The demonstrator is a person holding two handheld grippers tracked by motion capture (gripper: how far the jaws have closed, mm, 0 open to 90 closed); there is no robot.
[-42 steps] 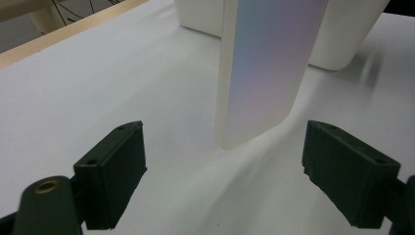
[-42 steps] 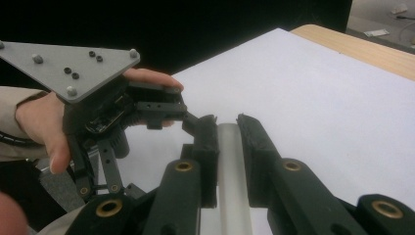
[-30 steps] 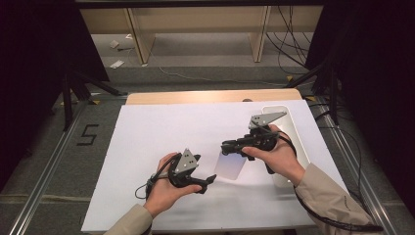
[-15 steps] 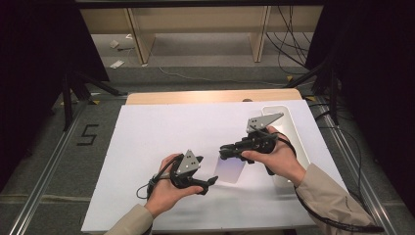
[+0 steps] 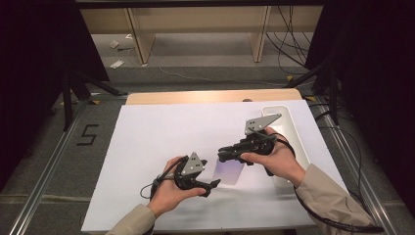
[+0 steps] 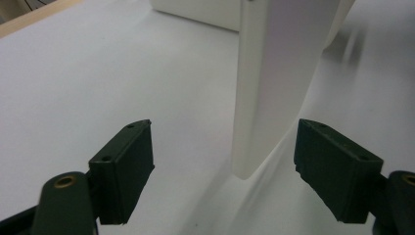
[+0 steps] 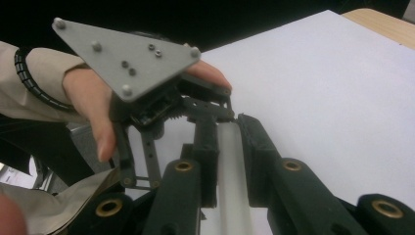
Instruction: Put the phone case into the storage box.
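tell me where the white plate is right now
High view: the white plate sits low and centre over the white sheet, clamped in the right tool, its free edge between the left tool's open jaws.

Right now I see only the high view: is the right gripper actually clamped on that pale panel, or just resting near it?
Observer: Clamped. In the right gripper view, the right gripper has both pads pressed on the thin edge of the white panel.
Operator: And the left one?
Observer: The left gripper has just been closing its jaws. The panel's lower end is between them, but both pads stand clear of it.
Operator: Does the panel touch the table?
Observer: It seems not. In the left gripper view its rounded lower corner appears to hang just above the white sheet, with a shadow beneath it.
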